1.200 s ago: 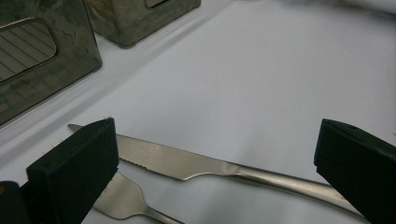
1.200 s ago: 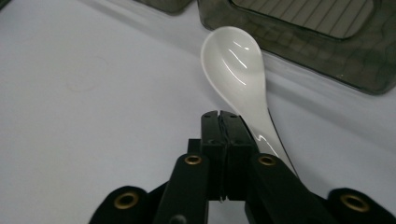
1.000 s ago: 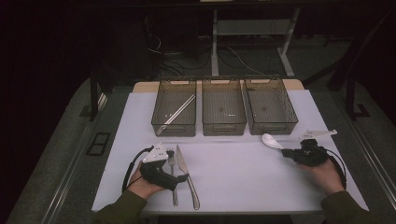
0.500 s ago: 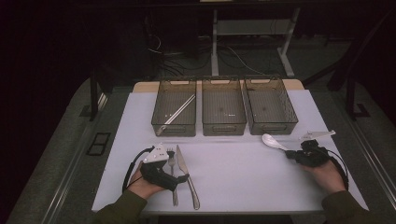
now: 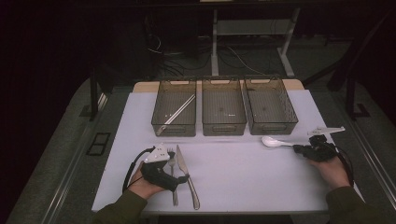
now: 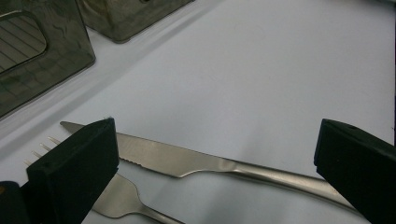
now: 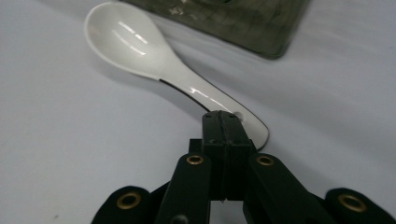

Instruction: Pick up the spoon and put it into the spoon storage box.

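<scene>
Left gripper [image 5: 173, 173]: fingers [image 6: 74, 172] spread wide, holding nothing, low over the steel knife [image 6: 187, 161] and fork [image 6: 116, 198] on the pale counter [image 5: 243, 172]; its own view alone shows the knife's serrated edge and the fork's tines.
Bins: three dark translucent bins [image 5: 223, 112] in a row; left one holds pale sticks [image 5: 179, 110].
Spoon [image 5: 275, 142]: glossy white ceramic, lying before the right bin.
Right gripper [image 7: 222, 122]: fingers pressed together at the spoon handle's end; whether they pinch it, I cannot tell.

A white ceramic spoon [image 5: 274, 142] lies bowl-up at three o'clock on the tabletop [image 5: 243, 177]; a fork [image 5: 172, 171] and knife [image 5: 187, 175] lie parallel at seven.
</scene>
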Tool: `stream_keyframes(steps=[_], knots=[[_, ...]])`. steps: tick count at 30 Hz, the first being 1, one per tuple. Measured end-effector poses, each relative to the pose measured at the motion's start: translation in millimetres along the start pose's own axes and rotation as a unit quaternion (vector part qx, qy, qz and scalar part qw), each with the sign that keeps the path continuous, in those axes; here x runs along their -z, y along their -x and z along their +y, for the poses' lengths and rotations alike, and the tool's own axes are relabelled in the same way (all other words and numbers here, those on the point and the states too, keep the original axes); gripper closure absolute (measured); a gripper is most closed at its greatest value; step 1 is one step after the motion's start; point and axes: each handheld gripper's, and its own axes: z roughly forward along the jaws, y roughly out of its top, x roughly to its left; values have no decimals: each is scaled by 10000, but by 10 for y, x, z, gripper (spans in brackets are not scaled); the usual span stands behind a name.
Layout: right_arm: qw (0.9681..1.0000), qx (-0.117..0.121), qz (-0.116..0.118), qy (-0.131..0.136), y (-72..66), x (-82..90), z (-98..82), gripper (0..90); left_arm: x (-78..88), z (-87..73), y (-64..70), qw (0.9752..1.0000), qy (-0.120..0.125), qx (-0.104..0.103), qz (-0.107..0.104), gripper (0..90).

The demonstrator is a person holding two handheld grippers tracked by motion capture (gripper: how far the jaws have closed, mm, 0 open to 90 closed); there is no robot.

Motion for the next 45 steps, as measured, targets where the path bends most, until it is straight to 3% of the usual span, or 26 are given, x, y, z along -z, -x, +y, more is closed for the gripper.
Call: stream_keyframes(steps=[8, 16, 19, 21, 26, 29, 34, 45], knots=[[9997, -228, -48, 96, 162, -35, 32, 898, -2, -1, -3, 10000, -1, 2, 10, 0], [9993, -289, 50, 236, 170, 3, 31, 895, 6, 1, -1, 10000, -4, -48, 9, 0], [9985, -373, 171, 362, 161, 56, 41, 822, 8, 2, 0, 10000, 6, -47, 9, 0], [9974, -419, 358, 472, 152, 90, 52, 728, 5, 1, 0, 10000, 3, -64, 17, 0], [9953, -326, 572, 713, 47, 134, 122, 541, 16, 1, -13, 10000, 24, -20, -3, 0], [9947, -170, 680, 754, -36, 118, 196, 485, 18, 2, -11, 10000, 62, 9, -9, 0], [9938, 18, 831, 742, -124, 35, 329, 455, 4, 1, -15, 10000, 20, -15, -39, 0], [9933, 112, 1029, 508, -208, -206, 500, 429, -7, -2, -15, 10000, 23, 11, -67, 0]])
